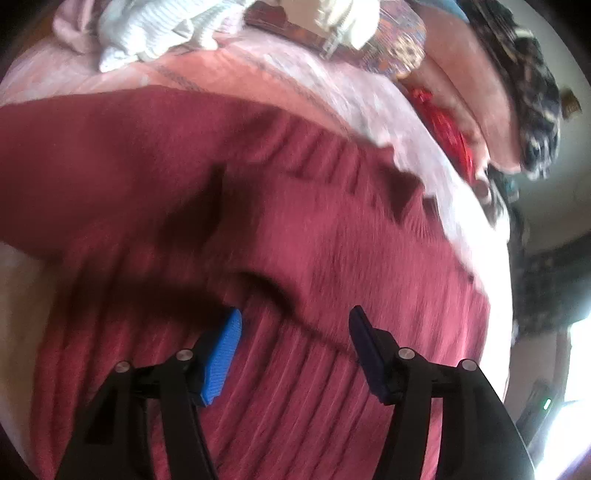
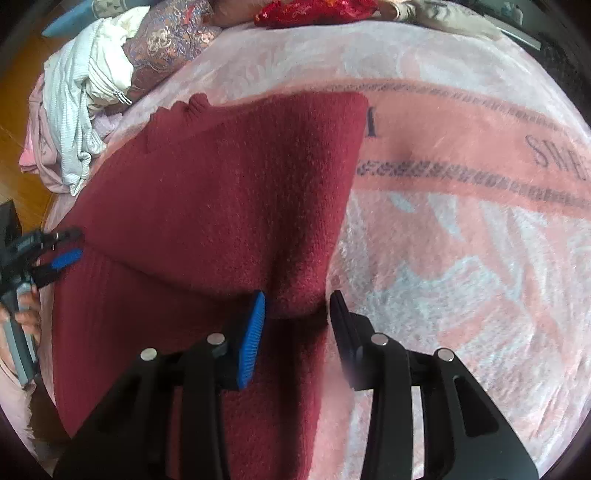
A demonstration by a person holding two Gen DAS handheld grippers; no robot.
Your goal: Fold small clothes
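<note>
Bed under a pink blanket [image 2: 461, 258] with a darker band and lettering; wood floor [image 2: 22, 110] off its far-left edge. A heap of white and pale clothes [image 2: 81, 110] sat at the far corner beside a patterned cushion [image 2: 166, 40], with red fabric [image 2: 314, 11] at the far edge. The maroon knit sweater [image 2: 221, 184] lay on the blanket, one part folded over the ribbed rest. My right claw [image 2: 297, 310] was released, straddling a fold at the sweater's edge, pads not pressing. My left claw [image 1: 295, 325] was released too, over the ribbed knit.
</note>
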